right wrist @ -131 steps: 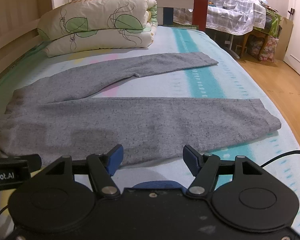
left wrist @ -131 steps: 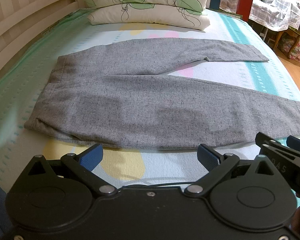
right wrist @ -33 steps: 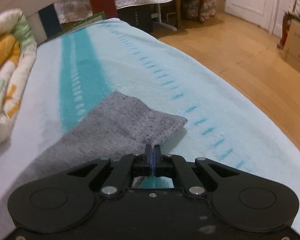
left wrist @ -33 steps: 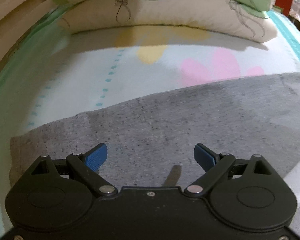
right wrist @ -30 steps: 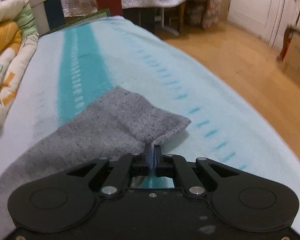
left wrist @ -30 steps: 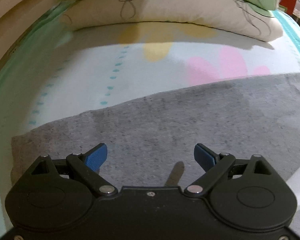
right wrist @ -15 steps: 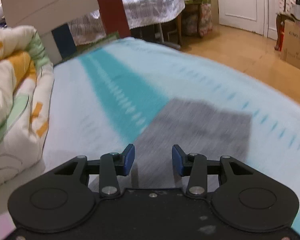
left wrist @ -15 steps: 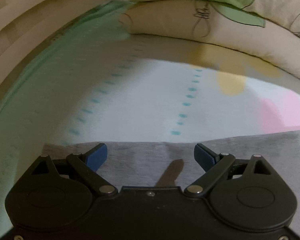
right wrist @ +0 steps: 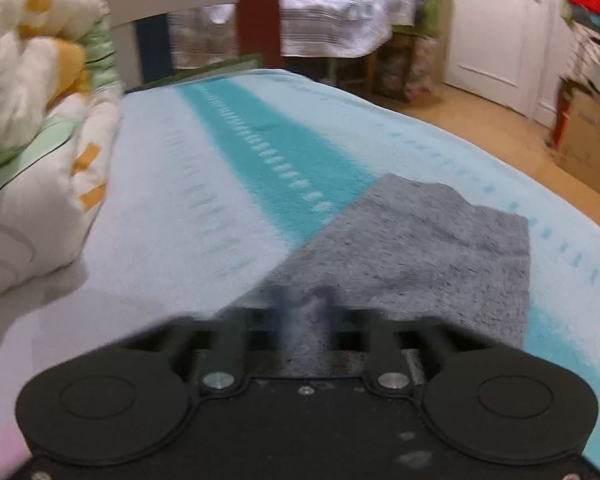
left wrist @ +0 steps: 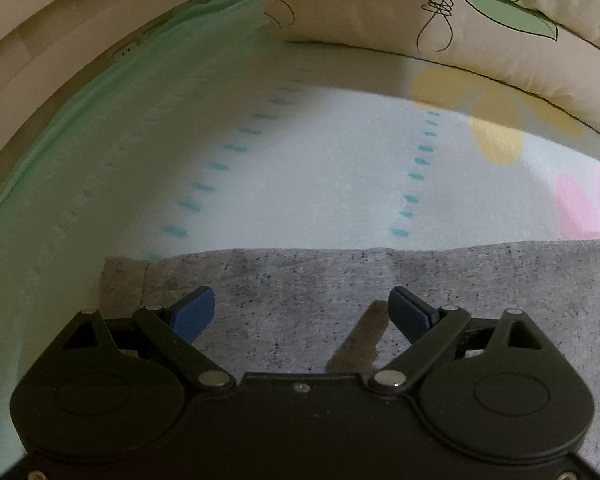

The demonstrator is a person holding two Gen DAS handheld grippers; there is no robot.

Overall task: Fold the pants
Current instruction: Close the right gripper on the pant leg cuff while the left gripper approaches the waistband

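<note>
The grey pants lie flat on the bed. In the left wrist view their waistband end (left wrist: 340,280) lies under my left gripper (left wrist: 302,312), which is open with its blue pads spread over the cloth near the far corner. In the right wrist view the far leg's cuff (right wrist: 420,240) lies on the turquoise-striped sheet. My right gripper (right wrist: 302,316) is over the leg just short of the cuff. Its fingers are blurred and a ridge of grey cloth stands between them; I cannot tell whether they grip it.
A folded quilt with green leaves (left wrist: 460,20) lies at the back of the bed, also in the right wrist view (right wrist: 32,140). The wooden bed rail (left wrist: 40,40) runs along the left. Wooden floor (right wrist: 520,140), a door and boxes are to the right.
The right gripper let go of the cuff, opened and shifted left along the leg; now it closes in around a cloth ridge. The left gripper slid toward the waistband's far corner, staying open.
</note>
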